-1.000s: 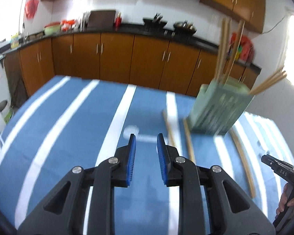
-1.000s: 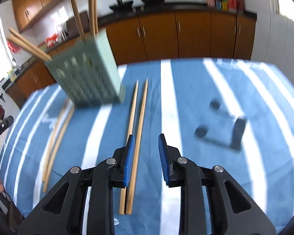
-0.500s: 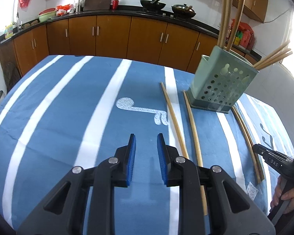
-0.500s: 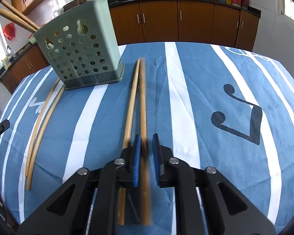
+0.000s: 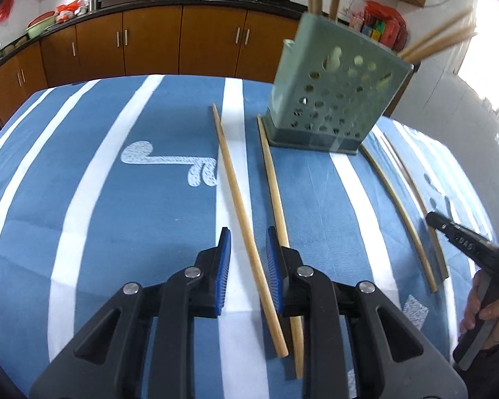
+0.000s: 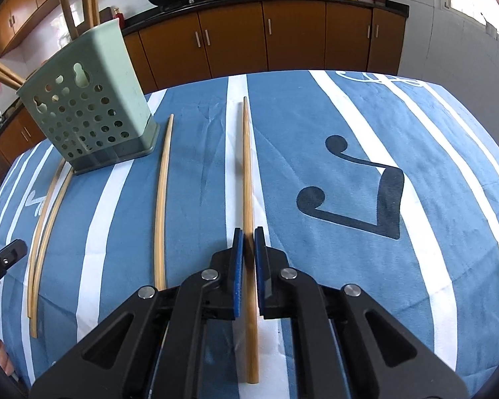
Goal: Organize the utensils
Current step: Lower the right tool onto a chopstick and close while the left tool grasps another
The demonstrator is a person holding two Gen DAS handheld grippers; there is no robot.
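Gripping chopstick (image 6: 248, 179), right-wrist view only

- Right gripper (image 6: 247, 259): black two-finger frame with blue pads, angled down toward the table. Jaws closed on a bamboo chopstick (image 6: 248, 179), the stick running between the pads and out past the tips; both pads press its sides.
- Left gripper (image 5: 248, 259): same black frame, blue ribbed pads, angled down. Jaws parted by a narrow gap; one pad (image 5: 224, 259) shows clearly. No pad is seen pressing on anything.
- Person's hand (image 5: 489, 312): at the right edge of the left wrist view, fingers wrapped round the other gripper's black handle.
- Fingertip: partly visible at the lower left edge of the right wrist view.
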